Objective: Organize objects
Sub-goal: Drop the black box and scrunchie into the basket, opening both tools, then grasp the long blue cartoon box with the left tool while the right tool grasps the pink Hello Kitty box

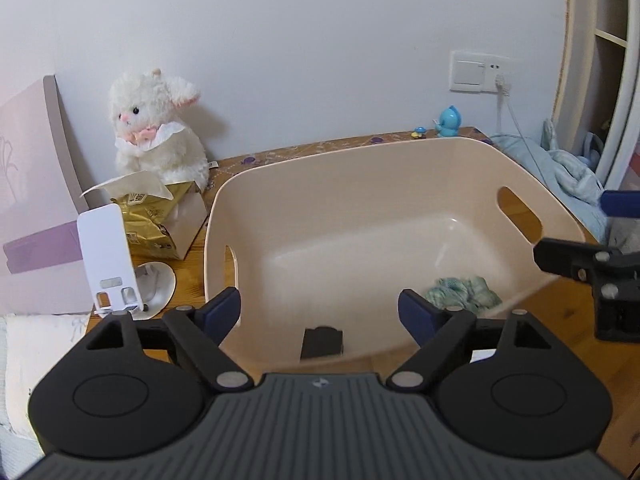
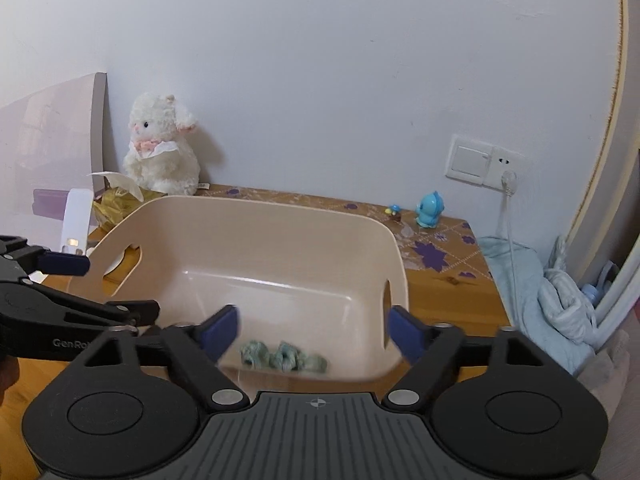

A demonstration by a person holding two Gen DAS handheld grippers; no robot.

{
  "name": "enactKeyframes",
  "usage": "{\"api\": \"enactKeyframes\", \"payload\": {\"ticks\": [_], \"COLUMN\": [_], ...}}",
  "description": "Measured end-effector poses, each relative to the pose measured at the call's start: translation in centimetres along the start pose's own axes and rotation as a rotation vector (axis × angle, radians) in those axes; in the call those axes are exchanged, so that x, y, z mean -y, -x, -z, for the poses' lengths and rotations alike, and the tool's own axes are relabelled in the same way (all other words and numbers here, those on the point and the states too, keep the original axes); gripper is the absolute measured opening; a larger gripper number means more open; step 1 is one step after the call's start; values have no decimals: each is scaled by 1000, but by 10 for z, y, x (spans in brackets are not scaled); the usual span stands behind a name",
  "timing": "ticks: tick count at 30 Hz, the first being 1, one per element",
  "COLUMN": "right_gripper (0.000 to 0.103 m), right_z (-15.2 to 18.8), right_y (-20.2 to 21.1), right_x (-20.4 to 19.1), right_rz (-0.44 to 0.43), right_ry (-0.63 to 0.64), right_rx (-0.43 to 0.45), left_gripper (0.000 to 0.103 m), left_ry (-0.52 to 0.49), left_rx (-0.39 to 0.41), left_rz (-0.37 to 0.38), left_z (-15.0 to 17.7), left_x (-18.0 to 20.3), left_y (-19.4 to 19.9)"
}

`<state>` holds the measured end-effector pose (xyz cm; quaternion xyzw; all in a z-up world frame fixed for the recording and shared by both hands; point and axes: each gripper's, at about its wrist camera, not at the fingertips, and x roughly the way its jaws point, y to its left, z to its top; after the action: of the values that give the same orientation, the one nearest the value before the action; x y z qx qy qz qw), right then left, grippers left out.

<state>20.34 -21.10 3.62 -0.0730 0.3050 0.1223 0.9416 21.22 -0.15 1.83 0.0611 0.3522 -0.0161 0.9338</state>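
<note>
A beige plastic basket (image 1: pixel 400 168) with handle slots stands on the wooden table; it also shows in the right wrist view (image 2: pixel 256 216). Inside lie a teal scrunchie (image 1: pixel 464 294) (image 2: pixel 282 356) near the front right corner and a small black box (image 1: pixel 322 342) at the front wall. My left gripper (image 1: pixel 320 314) is open and empty above the basket's near edge. My right gripper (image 2: pixel 314 330) is open and empty above the scrunchie.
A white plush bunny (image 1: pixel 154 128) (image 2: pixel 162 148) sits at the back left. A gold tissue pack (image 1: pixel 156 220), a white phone stand (image 1: pixel 110 256) and a white dish (image 1: pixel 158 284) are left of the basket. A blue toy figure (image 1: pixel 450 120) (image 2: pixel 428 210) stands at the back right. Blue cloth (image 2: pixel 540 296) lies right of the table.
</note>
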Motion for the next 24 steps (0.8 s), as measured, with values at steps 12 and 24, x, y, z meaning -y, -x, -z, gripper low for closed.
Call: {"api": "enactKeyframes", "payload": {"ticks": [12,24], "right_gripper": [103,103], "right_z": [55,109], "right_y": [30,10], "right_x": [4,4], "right_rz": [21,15], "right_ry": [19,8], "right_rx": [-77,-208], "left_gripper": [95,95], "left_ry": [-4,-23], "left_rx": [3,-88], "left_rz": [10,81], "left_z": [32,82], "left_x": [0,17], "left_y": [36,20]}}
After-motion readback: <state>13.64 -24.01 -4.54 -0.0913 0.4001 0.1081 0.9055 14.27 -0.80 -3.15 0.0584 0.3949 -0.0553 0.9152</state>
